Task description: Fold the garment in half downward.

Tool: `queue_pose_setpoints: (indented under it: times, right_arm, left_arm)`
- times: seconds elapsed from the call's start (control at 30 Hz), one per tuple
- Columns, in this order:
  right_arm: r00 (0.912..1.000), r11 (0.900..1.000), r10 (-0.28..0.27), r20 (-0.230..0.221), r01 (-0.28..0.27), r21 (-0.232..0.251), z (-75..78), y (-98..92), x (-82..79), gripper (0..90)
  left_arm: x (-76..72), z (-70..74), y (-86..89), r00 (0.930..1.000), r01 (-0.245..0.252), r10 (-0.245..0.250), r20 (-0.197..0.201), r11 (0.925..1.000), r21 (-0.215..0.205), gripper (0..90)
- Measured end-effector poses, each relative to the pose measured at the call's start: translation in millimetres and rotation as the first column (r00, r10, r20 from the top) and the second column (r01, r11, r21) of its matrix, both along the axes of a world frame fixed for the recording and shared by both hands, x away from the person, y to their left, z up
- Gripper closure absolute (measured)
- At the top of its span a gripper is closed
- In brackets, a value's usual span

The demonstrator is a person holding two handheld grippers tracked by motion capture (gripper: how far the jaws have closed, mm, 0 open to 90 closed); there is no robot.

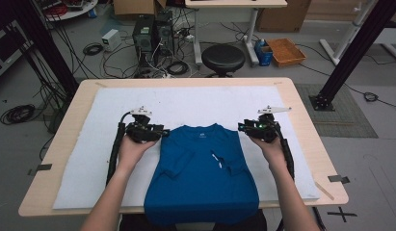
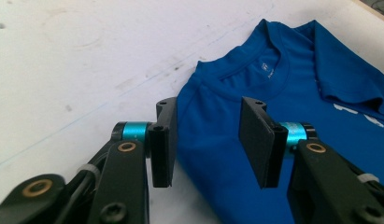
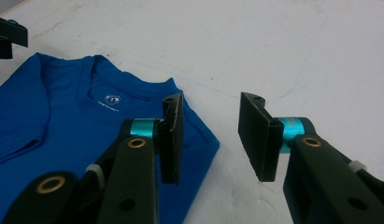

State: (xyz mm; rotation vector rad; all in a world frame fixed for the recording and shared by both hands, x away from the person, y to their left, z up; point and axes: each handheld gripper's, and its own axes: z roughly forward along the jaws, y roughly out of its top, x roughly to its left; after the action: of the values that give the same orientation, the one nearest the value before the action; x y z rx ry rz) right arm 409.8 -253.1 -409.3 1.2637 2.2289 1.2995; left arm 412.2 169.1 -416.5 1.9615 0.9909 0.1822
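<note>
A blue T-shirt lies face up on the white mat, collar toward the far side, both sleeves folded in over its chest. My left gripper is at the shirt's left shoulder. In the left gripper view its jaws stand apart with the shoulder edge of the shirt under the gap, pads not pressing it. My right gripper is at the right shoulder. Its jaws are also apart, over bare mat just beside the shirt's shoulder corner.
The mat covers most of a wooden table. The shirt's hem hangs over the near edge. Beyond the far edge stand a black stool, computer towers with cables, and an orange crate. The other gripper's jaw shows at top left.
</note>
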Motion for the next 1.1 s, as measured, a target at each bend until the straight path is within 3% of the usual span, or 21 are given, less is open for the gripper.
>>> queue_pose_setpoints:
  times: [0.07, 0.1, 0.17, 0.2, 0.33, 0.4, 0.47, 0.53, 0.57, 0.67, 0.8, 0.83, 0.87, 0.9, 0.93, 1.0, 1.1]
  right_arm:
    - [1.0000, 1.000, 0.001, -0.007, -0.001, -0.004, -1.9, 3.1, 2.2, 62.2]
    - [0.9992, 0.999, -0.002, -0.039, 0.001, -0.033, -7.0, 8.3, 7.7, 62.6]
    - [0.9980, 0.998, 0.001, -0.063, -0.004, -0.058, -12.3, 13.7, 12.8, 62.8]
    - [0.9978, 0.998, -0.004, -0.066, -0.001, -0.069, -14.4, 16.7, 14.8, 63.0]
    - [0.9968, 0.991, -0.008, -0.080, -0.003, -0.136, -21.1, 29.0, 23.4, 64.8]
    - [0.9963, 0.988, -0.001, -0.086, -0.012, -0.154, -23.0, 31.7, 25.6, 65.6]
    - [0.9942, 0.975, 0.007, -0.107, -0.030, -0.220, -28.4, 40.0, 28.6, 71.1]
    - [0.9948, 0.969, 0.012, -0.101, -0.037, -0.244, -30.7, 42.1, 28.5, 76.2]
    - [0.9950, 0.968, 0.010, -0.100, -0.035, -0.250, -30.2, 41.8, 28.4, 82.9]
    - [0.9953, 0.964, 0.018, -0.095, -0.042, -0.261, -29.0, 40.7, 27.9, 87.3]
    - [0.9956, 0.967, 0.000, -0.094, -0.024, -0.254, -27.6, 38.2, 27.4, 87.7]
    - [0.9960, 0.973, -0.010, -0.088, -0.010, -0.231, -25.5, 35.9, 27.1, 85.1]
    - [0.9968, 0.977, -0.016, -0.078, -0.002, -0.215, -24.1, 35.3, 27.1, 80.4]
    - [0.9968, 0.977, -0.016, -0.078, -0.002, -0.215, -24.1, 35.3, 27.1, 80.4]
    - [0.9979, 0.983, -0.005, -0.064, -0.007, -0.183, -21.2, 35.7, 28.6, 74.0]
    - [0.9981, 0.984, -0.020, -0.059, 0.009, -0.176, -18.7, 39.1, 31.8, 66.2]
    - [0.9990, 0.989, -0.008, -0.044, 0.002, -0.149, -18.1, 43.1, 34.7, 65.6]
  left_arm:
    - [3.3, -0.4, -3.7, 0.9999, 0.004, -0.003, -0.014, 1.0000, 0.009, 57.4]
    - [8.5, -1.2, -11.8, 0.9995, 0.019, -0.018, -0.024, 0.9987, 0.048, 58.3]
    - [11.2, -1.9, -15.6, 0.9993, 0.023, -0.021, -0.030, 0.9974, 0.068, 58.4]
    - [16.1, -3.5, -21.2, 0.9985, 0.021, -0.016, -0.052, 0.9952, 0.096, 58.4]
    - [20.3, -9.2, -23.7, 0.9978, 0.010, -0.003, -0.066, 0.9941, 0.108, 59.0]
    - [21.9, -14.3, -23.5, 0.9949, 0.011, 0.003, -0.101, 0.9905, 0.137, 59.4]
    - [22.3, -18.1, -22.4, 0.9946, 0.009, 0.007, -0.104, 0.9879, 0.155, 62.6]
    - [22.4, -18.1, -22.6, 0.9957, 0.011, 0.005, -0.093, 0.9853, 0.171, 65.9]
    - [22.0, -18.0, -23.0, 0.9963, 0.009, 0.007, -0.086, 0.9828, 0.185, 68.3]
    - [21.4, -18.4, -23.4, 0.9967, 0.019, -0.003, -0.081, 0.9802, 0.197, 80.1]
    - [21.4, -18.2, -21.9, 0.9971, 0.017, -0.002, -0.077, 0.9799, 0.199, 84.1]
    - [21.5, -17.2, -20.7, 0.9972, 0.014, 0.000, -0.074, 0.9800, 0.199, 82.6]
    - [21.4, -16.3, -20.4, 0.9976, 0.000, 0.013, -0.068, 0.9821, 0.188, 75.1]
    - [21.9, -15.2, -19.9, 0.9980, -0.015, 0.025, -0.058, 0.9838, 0.179, 75.1]
    - [23.2, -13.4, -20.4, 0.9995, -0.015, 0.019, -0.026, 0.9873, 0.158, 67.1]
    - [23.7, -13.4, -22.0, 0.9997, -0.017, 0.019, -0.014, 0.9888, 0.148, 65.5]
    - [26.9, -17.4, -26.3, 0.9999, -0.006, 0.007, -0.009, 0.9895, 0.144, 65.2]
